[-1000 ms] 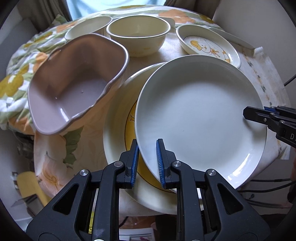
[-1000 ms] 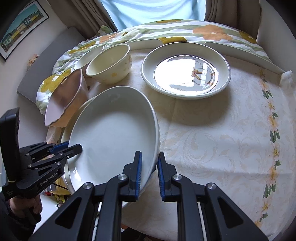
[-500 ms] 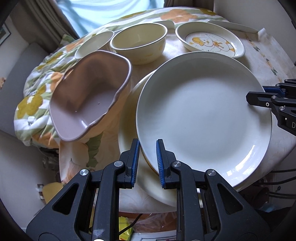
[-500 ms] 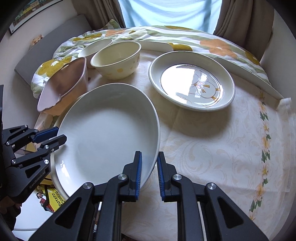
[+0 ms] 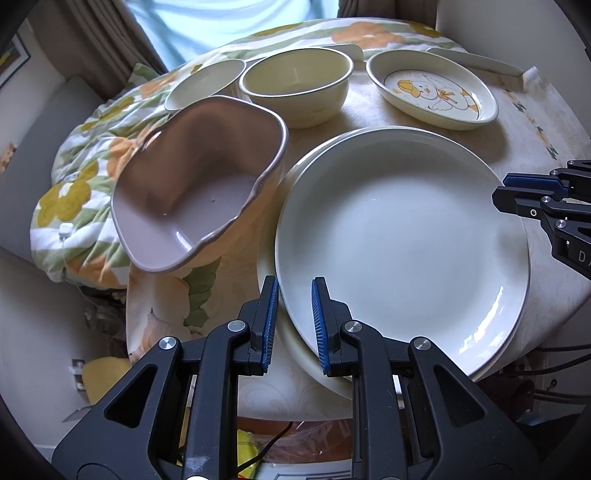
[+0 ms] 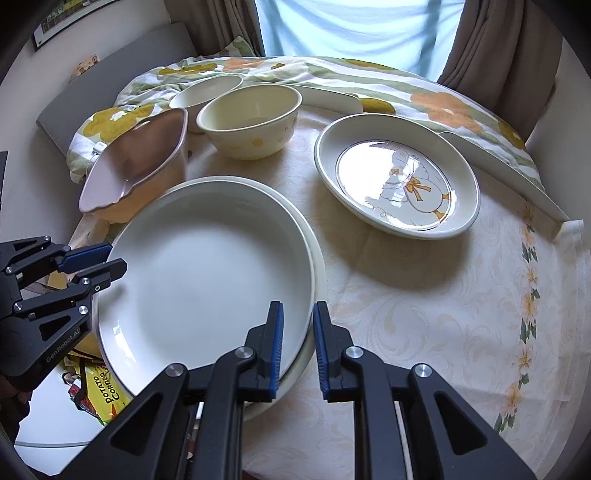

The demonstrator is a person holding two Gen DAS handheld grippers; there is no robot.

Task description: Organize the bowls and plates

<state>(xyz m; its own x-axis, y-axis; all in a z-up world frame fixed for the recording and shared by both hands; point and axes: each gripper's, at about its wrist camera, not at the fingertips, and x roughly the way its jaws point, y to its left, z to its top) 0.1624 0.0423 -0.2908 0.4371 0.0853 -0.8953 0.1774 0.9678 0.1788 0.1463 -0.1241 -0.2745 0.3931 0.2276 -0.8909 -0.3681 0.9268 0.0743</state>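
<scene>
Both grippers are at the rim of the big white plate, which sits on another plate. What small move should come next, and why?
Probably draw both grippers back off the rim. The white plate already lies nested on the cream plate beneath, nearly centred, and the left gripper and right gripper stand open astride its edge, so the stacking looks done.

Daylight comes through a pale window (image 6: 354, 29) flanked by brown curtains (image 6: 495, 48). A flowered quilt (image 6: 388, 92) lies behind the cream-clothed surface (image 6: 461, 302), and a framed picture (image 6: 62, 22) hangs on the wall at left.

Your left gripper (image 5: 292, 319) and right gripper (image 6: 298, 345) are black plastic, with blue ribbed pads (image 5: 269, 319), silver screws and white lettering.
</scene>
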